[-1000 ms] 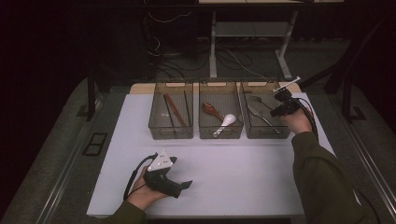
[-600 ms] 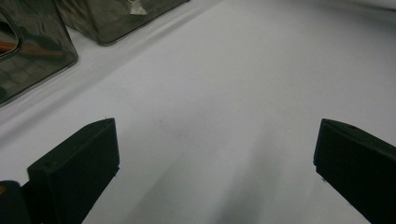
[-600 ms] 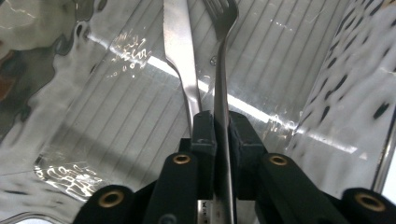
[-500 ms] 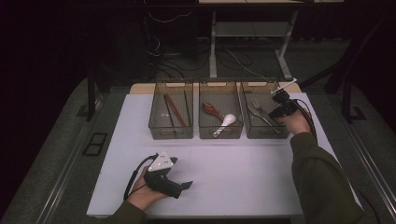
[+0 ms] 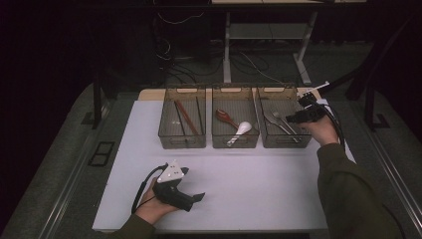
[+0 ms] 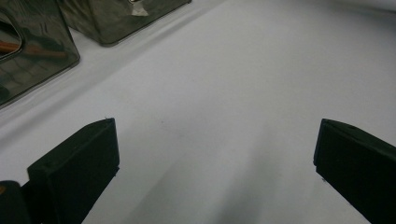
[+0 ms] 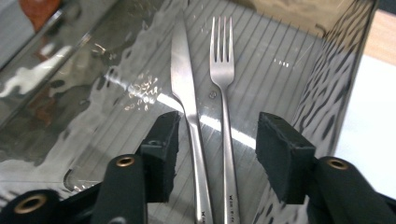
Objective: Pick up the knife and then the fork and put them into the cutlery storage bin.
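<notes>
Three smoky clear bins stand in a row at the back of the white mat [image 5: 249,184]. The right bin [image 5: 283,142] holds a steel knife [image 7: 184,88] and a steel fork [image 7: 223,70], side by side on its floor. My right gripper [image 7: 215,147] hangs over their handles; its jaws have just been opening and touch neither piece. In the high view the right gripper [image 5: 301,117] sits at the right bin's far corner. My left gripper [image 6: 212,158] rests low over the bare mat with its jaws wide apart, at the front left [image 5: 199,198] in the high view.
The left bin [image 5: 181,144] holds brown chopsticks [image 5: 186,117]. The middle bin [image 5: 235,144] holds a reddish-brown spoon [image 5: 225,117] and a white spoon [image 5: 241,130]. Table legs and cables lie on the dark floor behind the table.
The right gripper dipped slightly into the right bin, and a fork now lies beside the knife there. The left hand has stayed where it was.
</notes>
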Demonstrator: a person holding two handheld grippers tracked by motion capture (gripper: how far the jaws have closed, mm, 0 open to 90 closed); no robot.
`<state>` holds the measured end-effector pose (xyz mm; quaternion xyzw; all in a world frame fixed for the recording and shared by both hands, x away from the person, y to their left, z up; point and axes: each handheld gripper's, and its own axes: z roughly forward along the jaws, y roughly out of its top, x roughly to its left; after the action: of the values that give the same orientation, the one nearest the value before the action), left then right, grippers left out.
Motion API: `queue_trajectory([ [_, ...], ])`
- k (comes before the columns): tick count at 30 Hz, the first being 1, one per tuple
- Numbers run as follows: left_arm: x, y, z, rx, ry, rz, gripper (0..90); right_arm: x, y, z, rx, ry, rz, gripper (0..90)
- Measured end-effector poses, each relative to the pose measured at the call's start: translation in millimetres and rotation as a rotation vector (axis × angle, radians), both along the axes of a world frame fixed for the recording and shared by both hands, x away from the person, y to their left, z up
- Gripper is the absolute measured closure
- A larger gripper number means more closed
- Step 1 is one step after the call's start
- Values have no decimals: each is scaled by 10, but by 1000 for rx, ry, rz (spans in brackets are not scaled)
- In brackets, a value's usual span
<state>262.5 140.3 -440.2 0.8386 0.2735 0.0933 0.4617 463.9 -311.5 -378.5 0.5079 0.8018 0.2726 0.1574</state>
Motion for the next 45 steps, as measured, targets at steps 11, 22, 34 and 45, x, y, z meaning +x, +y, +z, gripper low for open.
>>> queue_trajectory([
  [11,7,4,-8,2,0,5,0,-154,-85,82,92,-82,33,365],
  [22,34,13,-21,1,12,11,0,-371,-36,109,178,-115,109,294],
  [34,37,17,-24,2,14,20,0,-685,50,172,193,-185,181,272],
  [45,27,23,-22,3,12,17,0,-960,213,126,240,-176,246,230],
])
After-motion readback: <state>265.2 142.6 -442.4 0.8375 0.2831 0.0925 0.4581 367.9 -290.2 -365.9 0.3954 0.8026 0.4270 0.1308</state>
